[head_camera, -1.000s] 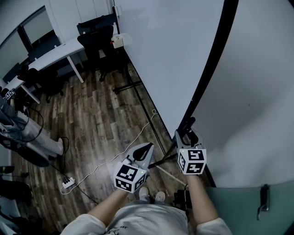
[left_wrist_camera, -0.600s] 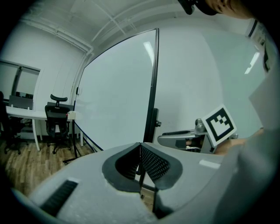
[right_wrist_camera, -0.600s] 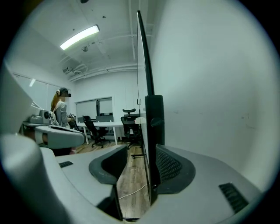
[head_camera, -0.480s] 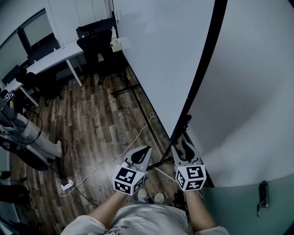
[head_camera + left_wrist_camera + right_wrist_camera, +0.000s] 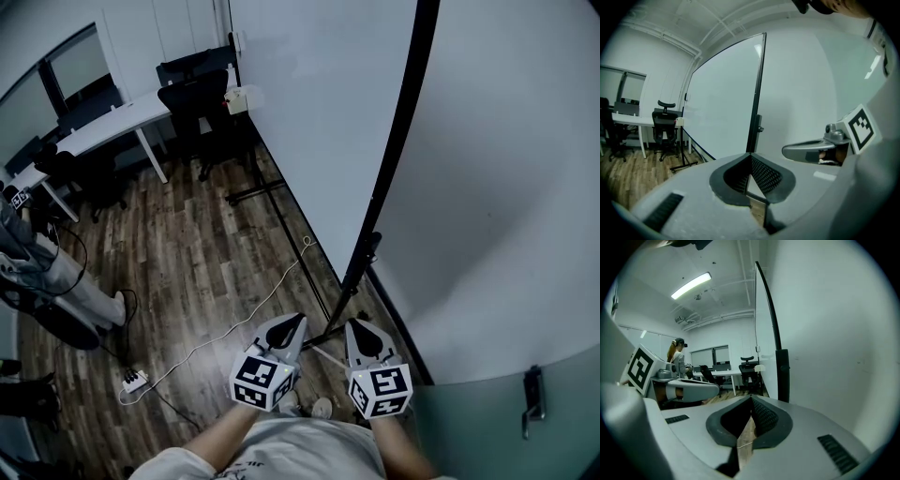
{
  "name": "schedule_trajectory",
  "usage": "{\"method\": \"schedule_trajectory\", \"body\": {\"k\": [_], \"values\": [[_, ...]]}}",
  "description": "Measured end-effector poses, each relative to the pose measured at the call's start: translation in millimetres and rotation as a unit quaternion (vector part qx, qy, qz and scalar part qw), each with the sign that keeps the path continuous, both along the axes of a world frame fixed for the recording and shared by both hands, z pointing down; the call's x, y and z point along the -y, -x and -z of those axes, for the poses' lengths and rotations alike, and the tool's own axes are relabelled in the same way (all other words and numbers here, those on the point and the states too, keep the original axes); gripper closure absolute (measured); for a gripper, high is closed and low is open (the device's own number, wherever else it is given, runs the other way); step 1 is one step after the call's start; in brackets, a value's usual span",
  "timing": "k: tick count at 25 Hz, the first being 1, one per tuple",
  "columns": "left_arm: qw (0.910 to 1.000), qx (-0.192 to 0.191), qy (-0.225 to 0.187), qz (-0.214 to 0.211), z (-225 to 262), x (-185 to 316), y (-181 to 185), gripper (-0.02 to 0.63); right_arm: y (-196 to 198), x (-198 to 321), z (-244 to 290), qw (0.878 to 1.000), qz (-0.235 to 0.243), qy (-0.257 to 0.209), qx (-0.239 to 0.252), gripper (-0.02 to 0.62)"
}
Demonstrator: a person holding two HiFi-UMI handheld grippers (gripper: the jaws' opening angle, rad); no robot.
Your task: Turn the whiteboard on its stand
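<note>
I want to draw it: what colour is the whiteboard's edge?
Black. The tall white whiteboard's thin frame shows best in head view.

White whiteboard [image 5: 319,122], black-edged; brown wood-plank floor [image 5: 206,253]; grey left gripper [image 5: 292,323] and right gripper [image 5: 361,330], cubes patterned in black-and-white squares; far left, black chairs [image 5: 192,98], white desk [image 5: 112,117].

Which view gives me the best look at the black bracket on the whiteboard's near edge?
Right gripper view: the black bracket stands large, side-on and unobstructed. The left gripper view shows it smaller and farther off. The head view shows it from above, small and foreshortened on the edge of the whiteboard.
</note>
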State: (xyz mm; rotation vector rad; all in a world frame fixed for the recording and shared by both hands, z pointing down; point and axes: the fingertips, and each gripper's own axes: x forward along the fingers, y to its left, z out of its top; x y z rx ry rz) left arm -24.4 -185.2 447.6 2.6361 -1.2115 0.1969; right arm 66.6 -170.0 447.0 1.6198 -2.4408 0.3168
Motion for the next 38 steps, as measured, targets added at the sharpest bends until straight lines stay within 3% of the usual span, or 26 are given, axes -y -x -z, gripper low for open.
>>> {"method": "schedule_trajectory", "body": {"k": [9, 38], "values": [[0.9999, 0.01, -0.001, -0.013, -0.1, -21.8, -13.9, 0.595, 9.4, -20.8, -3.9, 1.0, 0.014, 0.015, 0.017, 0.589], [0.9996, 0.007, -0.001, -0.026, 2.9, -48.6, -18.3, 0.595, 24.0, -45.0, 0.5, 0.999, 0.037, 0.009, 0.01, 0.589]]}}
